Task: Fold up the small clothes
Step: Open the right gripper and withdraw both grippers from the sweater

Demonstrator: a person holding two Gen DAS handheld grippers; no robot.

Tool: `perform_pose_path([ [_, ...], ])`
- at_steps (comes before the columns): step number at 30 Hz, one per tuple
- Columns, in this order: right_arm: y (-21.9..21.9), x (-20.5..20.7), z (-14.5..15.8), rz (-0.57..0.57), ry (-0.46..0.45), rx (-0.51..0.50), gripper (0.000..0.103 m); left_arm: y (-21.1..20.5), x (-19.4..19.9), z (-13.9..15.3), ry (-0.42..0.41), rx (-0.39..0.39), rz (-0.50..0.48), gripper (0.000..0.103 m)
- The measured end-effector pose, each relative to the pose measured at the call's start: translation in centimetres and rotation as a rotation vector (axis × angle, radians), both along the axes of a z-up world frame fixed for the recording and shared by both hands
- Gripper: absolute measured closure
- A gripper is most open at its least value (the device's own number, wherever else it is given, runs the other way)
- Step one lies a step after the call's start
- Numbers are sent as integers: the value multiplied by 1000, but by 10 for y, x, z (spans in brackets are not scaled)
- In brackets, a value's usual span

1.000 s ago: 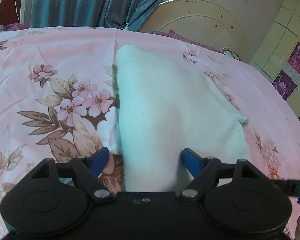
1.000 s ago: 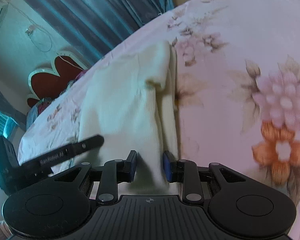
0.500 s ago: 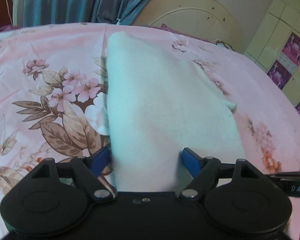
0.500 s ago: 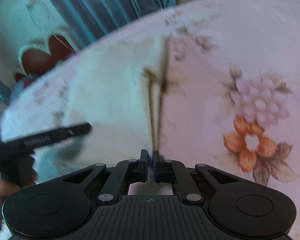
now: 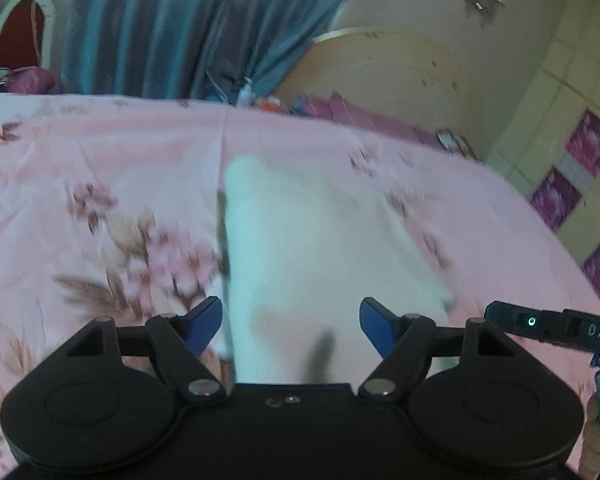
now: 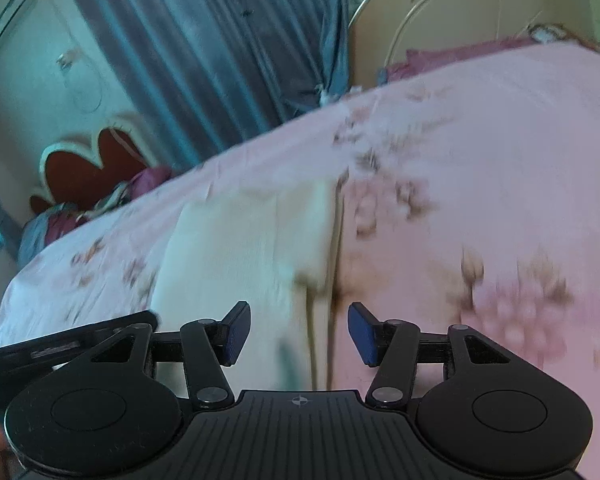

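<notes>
A white knitted garment point(image 5: 320, 248) lies folded lengthwise on the pink flowered bedsheet point(image 5: 100, 160). My left gripper point(image 5: 290, 328) hovers above its near end; the jaws stand wide and are closing slightly, the pads clear of the cloth. In the right wrist view the garment point(image 6: 240, 248) lies ahead and to the left, its right edge running under my right gripper point(image 6: 298, 332). That gripper's jaws are opening, with nothing pressed between the pads. Each gripper's side shows at the edge of the other's view. Both views are motion-blurred.
A blue curtain point(image 5: 172, 28) hangs beyond the bed's far edge. A round cream board point(image 5: 388, 76) leans on the wall, with cupboards point(image 5: 572, 152) at the right. A red headboard point(image 6: 84, 168) and bedding lie far left.
Both grippers have risen away from the garment. The right gripper pinched shut at the garment's right edge half a second ago, then opened and let go. The left stays open.
</notes>
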State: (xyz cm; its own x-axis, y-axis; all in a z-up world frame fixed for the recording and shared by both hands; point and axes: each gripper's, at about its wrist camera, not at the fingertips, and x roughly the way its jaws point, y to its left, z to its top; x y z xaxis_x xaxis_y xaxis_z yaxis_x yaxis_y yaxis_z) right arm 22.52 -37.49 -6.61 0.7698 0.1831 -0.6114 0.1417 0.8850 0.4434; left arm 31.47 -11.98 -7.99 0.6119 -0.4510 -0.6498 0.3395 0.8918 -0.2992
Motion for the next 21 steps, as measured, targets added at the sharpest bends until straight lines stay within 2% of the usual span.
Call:
perform_pose_path([
  [4, 8, 35, 6, -18, -41, -75, 52, -2, 29, 5, -30, -5, 53, 35],
  [6, 15, 57, 5, -2, -38, -107, 72, -6, 45, 4, -31, 1, 60, 40],
  [11, 27, 114, -2, 6, -33, -140, 73, -23, 75, -3, -42, 17, 50, 48],
  [15, 39, 149, -17, 30, -12, -156, 73, -37, 94, -14, -46, 37, 40, 48],
  [19, 49, 167, -43, 48, 19, -262, 73, -40, 102, -35, -5, 60, 56, 46],
  [21, 42, 168, -64, 22, 54, -307, 73, -38, 102, -43, 6, 56, 57, 45],
])
